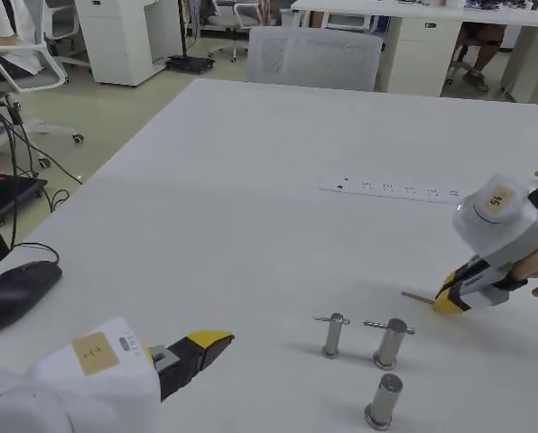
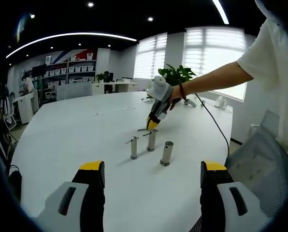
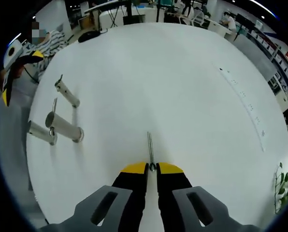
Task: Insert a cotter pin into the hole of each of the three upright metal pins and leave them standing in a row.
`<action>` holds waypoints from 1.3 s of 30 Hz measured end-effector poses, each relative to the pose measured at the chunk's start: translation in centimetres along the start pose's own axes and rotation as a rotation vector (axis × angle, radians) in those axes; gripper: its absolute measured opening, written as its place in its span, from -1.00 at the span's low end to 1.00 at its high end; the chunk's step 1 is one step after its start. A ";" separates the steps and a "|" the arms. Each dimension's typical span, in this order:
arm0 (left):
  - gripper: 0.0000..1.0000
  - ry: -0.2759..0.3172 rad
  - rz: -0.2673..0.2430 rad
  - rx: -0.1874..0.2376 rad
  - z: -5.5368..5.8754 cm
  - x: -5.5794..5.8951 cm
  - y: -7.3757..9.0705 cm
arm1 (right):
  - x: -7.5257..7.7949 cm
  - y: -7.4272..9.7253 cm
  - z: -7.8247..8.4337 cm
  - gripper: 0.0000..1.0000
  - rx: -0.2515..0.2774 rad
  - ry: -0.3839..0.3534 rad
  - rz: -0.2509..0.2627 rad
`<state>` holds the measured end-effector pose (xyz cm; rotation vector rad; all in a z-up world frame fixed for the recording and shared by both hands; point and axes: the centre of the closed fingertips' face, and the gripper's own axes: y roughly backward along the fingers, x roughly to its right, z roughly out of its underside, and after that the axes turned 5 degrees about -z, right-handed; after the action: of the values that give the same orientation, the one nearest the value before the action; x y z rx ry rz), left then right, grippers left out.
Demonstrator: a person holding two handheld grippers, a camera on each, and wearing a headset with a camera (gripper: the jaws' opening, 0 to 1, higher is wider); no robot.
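Right gripper (image 3: 152,167): jaws pressed together, pinching a loose cotter pin (image 3: 149,147) by one end. The pin sticks straight forward out of the tips, low over the table (image 1: 251,180). In the head view the right gripper (image 1: 449,298) sits up and right of the bare metal pin (image 1: 384,401), apart from it, with open tabletop between.

Left gripper (image 2: 153,166): jaws spread wide, holding nothing. It is well left of the bare metal pin, low over the table.

All three metal pins stand upright, grey cylinders on wider bases. Just behind the bare metal pin is the middle metal pin (image 1: 391,343), with a cotter pin crosswise through its top hole. Left of that is the left metal pin (image 1: 334,334), also fitted. The three form a triangle, not a line.

Power strip (image 1: 391,189): well beyond the bare metal pin, flat on the table. Mouse (image 1: 16,293): far left of it at the table edge. Grey chair (image 1: 314,56): past the far table edge.
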<state>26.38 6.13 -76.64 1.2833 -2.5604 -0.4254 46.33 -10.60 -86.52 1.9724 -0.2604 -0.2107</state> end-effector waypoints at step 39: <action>0.46 0.001 0.002 -0.008 -0.7 -0.2 -0.3 | -0.1 2.8 -0.4 -0.95 0.010 0.131 0.114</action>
<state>26.94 6.02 -76.16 1.2772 -2.5566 -0.4342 46.14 -11.33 -83.74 1.9653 -0.2879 -0.0063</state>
